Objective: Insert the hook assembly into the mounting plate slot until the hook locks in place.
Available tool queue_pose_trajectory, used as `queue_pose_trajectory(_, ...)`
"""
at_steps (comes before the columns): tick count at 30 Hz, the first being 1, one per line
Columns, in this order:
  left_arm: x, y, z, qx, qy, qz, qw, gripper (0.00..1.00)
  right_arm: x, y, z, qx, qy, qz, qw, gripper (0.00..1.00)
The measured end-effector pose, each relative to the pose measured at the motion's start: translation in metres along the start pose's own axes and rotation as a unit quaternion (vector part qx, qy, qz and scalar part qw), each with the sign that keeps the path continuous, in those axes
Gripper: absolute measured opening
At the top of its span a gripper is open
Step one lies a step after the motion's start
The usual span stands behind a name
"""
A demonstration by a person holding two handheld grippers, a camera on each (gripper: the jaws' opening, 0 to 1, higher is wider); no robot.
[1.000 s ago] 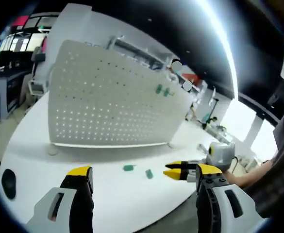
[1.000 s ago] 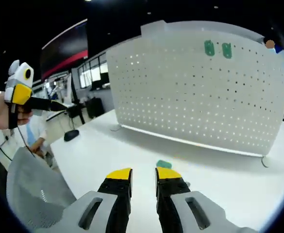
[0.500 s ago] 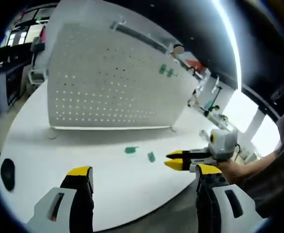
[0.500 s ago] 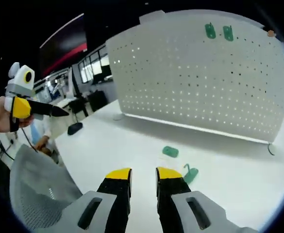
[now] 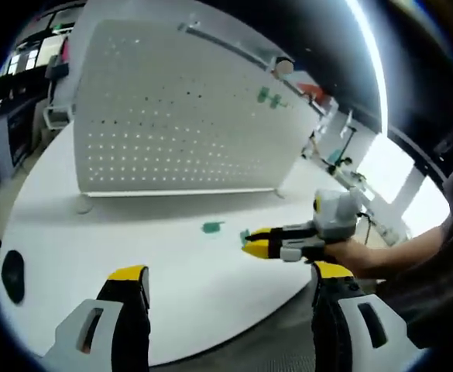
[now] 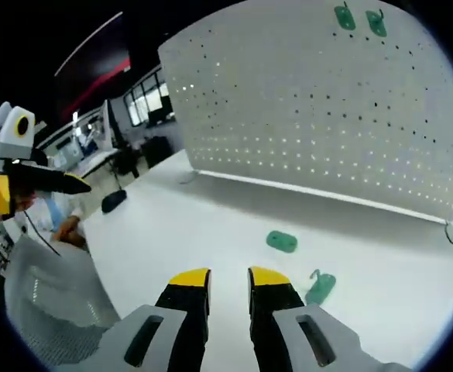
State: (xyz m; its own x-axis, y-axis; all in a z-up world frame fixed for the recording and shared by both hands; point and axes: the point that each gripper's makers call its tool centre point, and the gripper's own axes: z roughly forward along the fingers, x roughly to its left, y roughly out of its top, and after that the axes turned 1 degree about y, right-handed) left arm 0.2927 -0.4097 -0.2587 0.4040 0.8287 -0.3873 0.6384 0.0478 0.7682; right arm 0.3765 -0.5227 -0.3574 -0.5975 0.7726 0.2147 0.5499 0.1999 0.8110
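The hook (image 6: pixel 320 287) lies flat on the white table (image 6: pixel 180 232), near the green plate (image 6: pixel 281 241), both in front of the upright pegboard (image 6: pixel 319 116). The right gripper (image 6: pixel 228 280) is just beside the hook, its jaws nearly closed and holding nothing. The left gripper (image 5: pixel 226 273) has its jaws wide apart, empty. Two green pieces (image 6: pixel 360 18) sit high on the pegboard.

An open-plan lab or office workspace: a white counter (image 6: pixel 172 225) carries an upright perforated pegboard (image 6: pixel 311 108), while rows of desks with monitors (image 5: pixel 32 54), a mesh office chair (image 6: pixel 48 310) and large windows (image 5: pixel 392 178) fill the background.
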Motion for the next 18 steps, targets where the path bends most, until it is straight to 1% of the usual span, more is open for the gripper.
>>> queue_pose_trajectory(4,0.003,0.0,0.002,0.001,0.0,-0.004,1.0,0.87,-0.008,0.0,0.014,0.009,-0.005,0.011,0.9999,0.18)
queue_pose_trajectory(10,0.004,-0.002,0.004,0.005,-0.002,-0.007,1.0,0.87,-0.026,0.002,0.033,0.013,-0.021,0.05,0.9984,0.17)
queue_pose_trajectory(13,0.008,-0.002,0.005,0.006,-0.001,-0.01,0.9999,0.87,-0.036,0.002,0.039,0.016,-0.031,0.085,0.9958,0.17)
queue_pose_trajectory(18,0.013,0.0,0.005,0.006,0.003,-0.012,0.9999,0.87,-0.047,0.007,0.048,0.015,-0.039,0.117,0.9923,0.17)
